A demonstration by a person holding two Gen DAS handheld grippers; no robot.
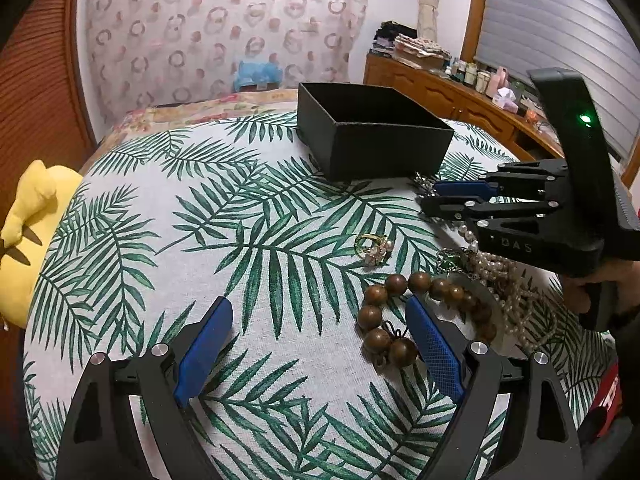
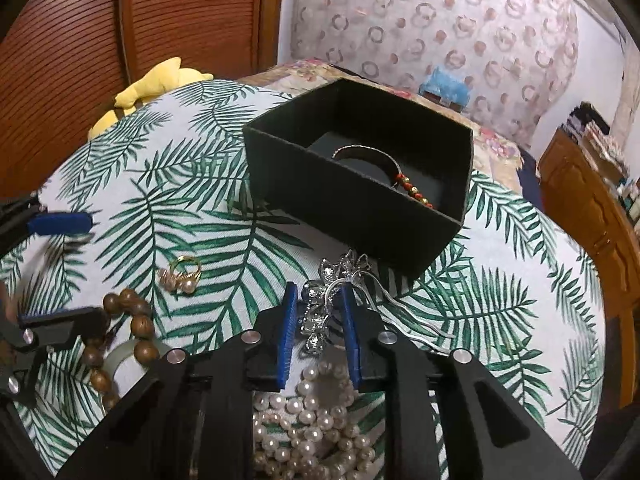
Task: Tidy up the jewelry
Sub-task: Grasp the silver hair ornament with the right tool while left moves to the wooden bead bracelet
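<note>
Right wrist view: round white pearls (image 2: 308, 420) lie piled nearest. The right claw (image 2: 318, 332) sits narrowly apart around a shiny silver hairpin (image 2: 320, 312) (pinching it? I cannot tell). Beyond stands the square black box (image 2: 360, 208) on the leafy desk cloth (image 2: 160, 208). The left claw (image 1: 316, 344) gapes wide beside smooth wooden beads (image 1: 380, 320).

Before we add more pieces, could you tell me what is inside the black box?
Black box: a bangle and a red-and-gold beaded strand. Its near wall hides the floor's front.
</note>
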